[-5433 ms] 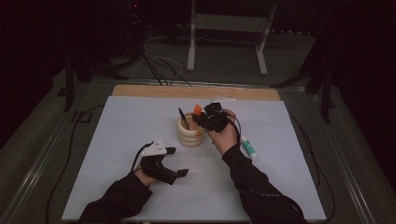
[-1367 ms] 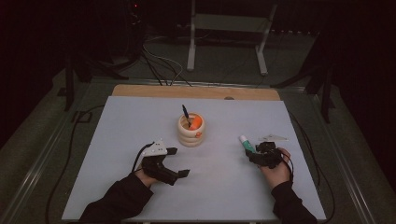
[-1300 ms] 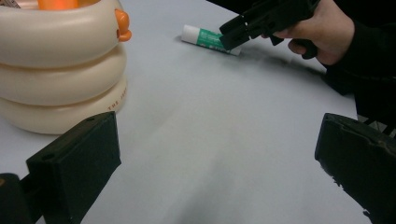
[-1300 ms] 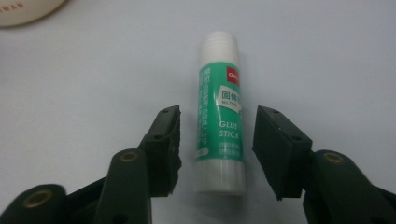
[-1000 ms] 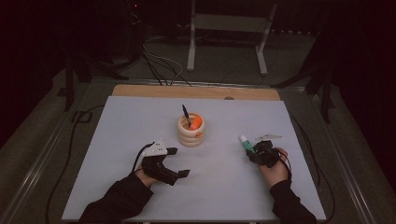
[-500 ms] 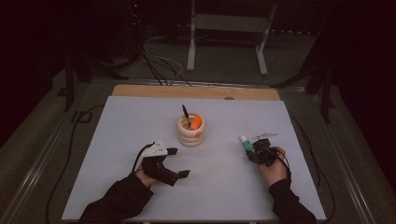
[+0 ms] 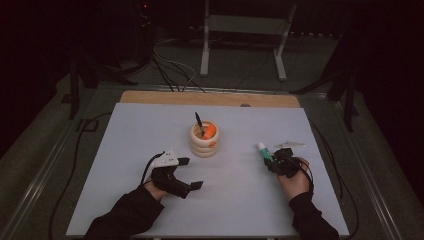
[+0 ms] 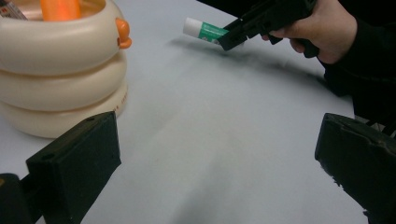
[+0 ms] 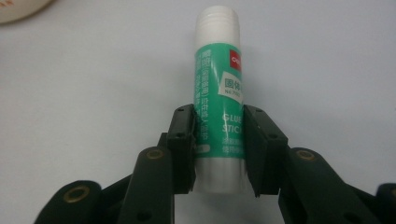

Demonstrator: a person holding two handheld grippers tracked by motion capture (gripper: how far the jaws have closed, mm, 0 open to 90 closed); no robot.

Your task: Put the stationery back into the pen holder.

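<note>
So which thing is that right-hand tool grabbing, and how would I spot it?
Start at the cream ringed pot in the middle of the white table, then look right to the right gripper. Between its jaws is a glue stick: green label, white cap, the one loose thing outside the pot.

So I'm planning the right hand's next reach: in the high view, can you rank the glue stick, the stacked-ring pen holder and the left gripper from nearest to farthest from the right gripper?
1. Glue stick: clamped between the right gripper's jaws, pointing up-left.
2. Stacked-ring pen holder: mid-table, to its left.
3. Left gripper: farther left, near the front edge, jaws open.
</note>
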